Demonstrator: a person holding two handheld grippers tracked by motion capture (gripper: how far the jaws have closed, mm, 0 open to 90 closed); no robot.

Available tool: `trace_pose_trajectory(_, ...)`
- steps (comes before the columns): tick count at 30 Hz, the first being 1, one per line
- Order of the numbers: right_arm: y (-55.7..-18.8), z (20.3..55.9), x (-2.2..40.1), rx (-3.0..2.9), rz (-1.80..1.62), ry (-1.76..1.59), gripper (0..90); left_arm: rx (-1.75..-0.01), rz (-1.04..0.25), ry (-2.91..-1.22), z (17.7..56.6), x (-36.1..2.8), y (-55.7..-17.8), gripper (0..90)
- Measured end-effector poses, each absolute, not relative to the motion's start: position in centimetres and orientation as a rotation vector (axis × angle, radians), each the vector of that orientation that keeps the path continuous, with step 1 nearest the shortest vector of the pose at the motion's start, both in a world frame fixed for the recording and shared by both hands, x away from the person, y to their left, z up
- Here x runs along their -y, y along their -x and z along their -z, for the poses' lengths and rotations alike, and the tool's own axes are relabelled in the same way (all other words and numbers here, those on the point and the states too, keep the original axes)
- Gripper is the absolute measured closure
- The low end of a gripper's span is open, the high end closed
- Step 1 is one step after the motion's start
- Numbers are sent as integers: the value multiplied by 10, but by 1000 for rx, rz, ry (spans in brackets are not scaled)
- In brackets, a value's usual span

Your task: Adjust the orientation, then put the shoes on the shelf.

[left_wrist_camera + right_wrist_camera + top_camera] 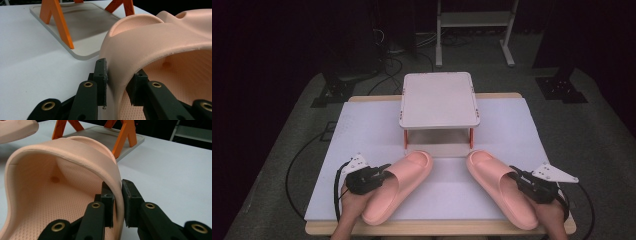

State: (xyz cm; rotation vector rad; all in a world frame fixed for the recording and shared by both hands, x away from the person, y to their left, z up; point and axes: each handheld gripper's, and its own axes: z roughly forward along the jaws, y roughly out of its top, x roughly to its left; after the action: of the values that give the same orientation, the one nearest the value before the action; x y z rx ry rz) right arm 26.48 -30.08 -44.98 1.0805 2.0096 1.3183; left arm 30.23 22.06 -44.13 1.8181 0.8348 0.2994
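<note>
Two pink slide slippers lie on the white table cover, toes toward the small stand. The left slipper (397, 187) has my left gripper (379, 176) shut on the outer side of its strap; in the left gripper view the pads pinch the strap wall (117, 75), one pad outside and one inside. The right slipper (502, 187) is held the same way by my right gripper (518, 177), whose pads clamp the strap edge (118, 195) in the right gripper view. Both soles rest on the table.
A small white two-level stand (439, 100) with orange legs (471, 137) sits at the table's middle back, its lower plate (439, 149) just ahead of the slipper toes. Black cables trail off the left side. A metal rack (474, 30) stands on the floor behind.
</note>
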Motion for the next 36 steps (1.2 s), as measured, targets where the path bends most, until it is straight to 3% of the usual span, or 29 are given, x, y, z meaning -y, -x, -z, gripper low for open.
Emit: trace_pose_trajectory(36,-256,414,300,-1965,-1405,-1010,799,-718,-331,-1811,393,-223,-296,752)
